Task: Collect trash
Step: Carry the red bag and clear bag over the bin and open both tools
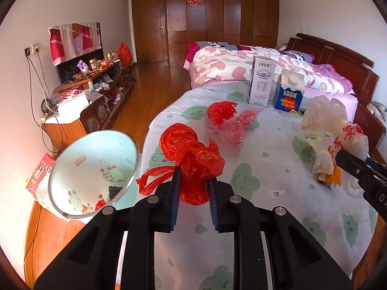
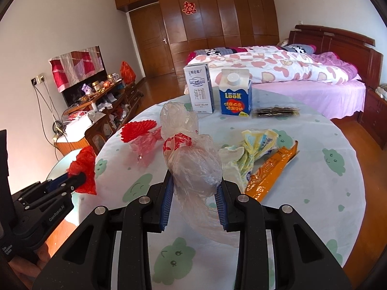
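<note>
My left gripper (image 1: 194,177) is shut on a crumpled red plastic bag (image 1: 191,152), lifted near the left edge of the round table (image 1: 266,207); the same red plastic bag (image 2: 84,166) and left gripper (image 2: 81,177) show at the left of the right wrist view. My right gripper (image 2: 194,183) is shut on a clear plastic bag with red print (image 2: 191,159), which also shows in the left wrist view as the clear bag (image 1: 336,130) at the right. On the cloth lie a red foam net (image 2: 137,129), a pink clear wrapper (image 2: 145,147), a yellow-white wrapper (image 2: 254,145) and an orange packet (image 2: 273,169).
A white milk carton (image 2: 199,89), a blue carton (image 2: 235,94) and a dark flat packet (image 2: 275,111) stand at the table's far side. A round light-blue bin (image 1: 94,171) sits below the table's left edge. A cluttered cabinet (image 1: 96,89) lines the left wall; a bed (image 2: 290,72) lies behind.
</note>
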`<state>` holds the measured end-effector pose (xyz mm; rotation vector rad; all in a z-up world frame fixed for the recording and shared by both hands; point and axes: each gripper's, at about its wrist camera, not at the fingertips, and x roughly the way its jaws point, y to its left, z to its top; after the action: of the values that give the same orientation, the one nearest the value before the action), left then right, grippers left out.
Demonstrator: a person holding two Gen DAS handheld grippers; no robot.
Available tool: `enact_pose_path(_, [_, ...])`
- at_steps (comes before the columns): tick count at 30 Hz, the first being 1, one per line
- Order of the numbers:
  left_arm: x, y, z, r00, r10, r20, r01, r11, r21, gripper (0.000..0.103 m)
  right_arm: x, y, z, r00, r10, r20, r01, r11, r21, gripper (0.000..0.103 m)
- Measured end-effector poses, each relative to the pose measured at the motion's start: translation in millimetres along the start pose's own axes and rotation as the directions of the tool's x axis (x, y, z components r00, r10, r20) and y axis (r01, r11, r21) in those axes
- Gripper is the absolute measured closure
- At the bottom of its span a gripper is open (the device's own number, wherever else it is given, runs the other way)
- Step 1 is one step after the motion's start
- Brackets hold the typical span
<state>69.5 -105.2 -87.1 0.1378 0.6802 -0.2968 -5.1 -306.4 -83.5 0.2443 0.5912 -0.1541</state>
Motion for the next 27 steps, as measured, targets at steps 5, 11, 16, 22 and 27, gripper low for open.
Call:
enact_pose_path(5, [-7.8,11.5,-1.8,1.0,0.019,0.012,-0.018,1.0,-0.012,0.082,-1.6,15.4,1.1,1.0,0.016,0.003,-0.016,1.0,-0.027,0.071])
enact_pose_path(11, [-14.9,26.6,-2.1,0.999,0.038,0.023,-0.037,0.999,-0.034,0.082,0.1,33.2,0.9,0.999,0.036,-0.003,-0.036,0.998,-0.051,0.071])
enact_pose_path(16, [-17.9,38.4,-3.5,0.998,0.056,0.025,-0.054,0.997,-0.052,0.082,1.4,49.6,0.3,0.998,0.056,-0.011,-0.056,0.996,-0.068,0.071])
enact_pose_path(22, [-20.8,55.1,-4.7,0.997,0.073,0.027,-0.07,0.994,-0.081,0.082,3.9,68.3,-0.4,0.997,0.075,-0.017,-0.076,0.992,-0.098,0.071])
enact_pose_path(27, [-22.1,71.8,-4.4,0.995,0.093,0.027,-0.089,0.99,-0.109,0.082,7.3,84.0,0.8,0.995,0.094,-0.025,-0.096,0.988,-0.119,0.071])
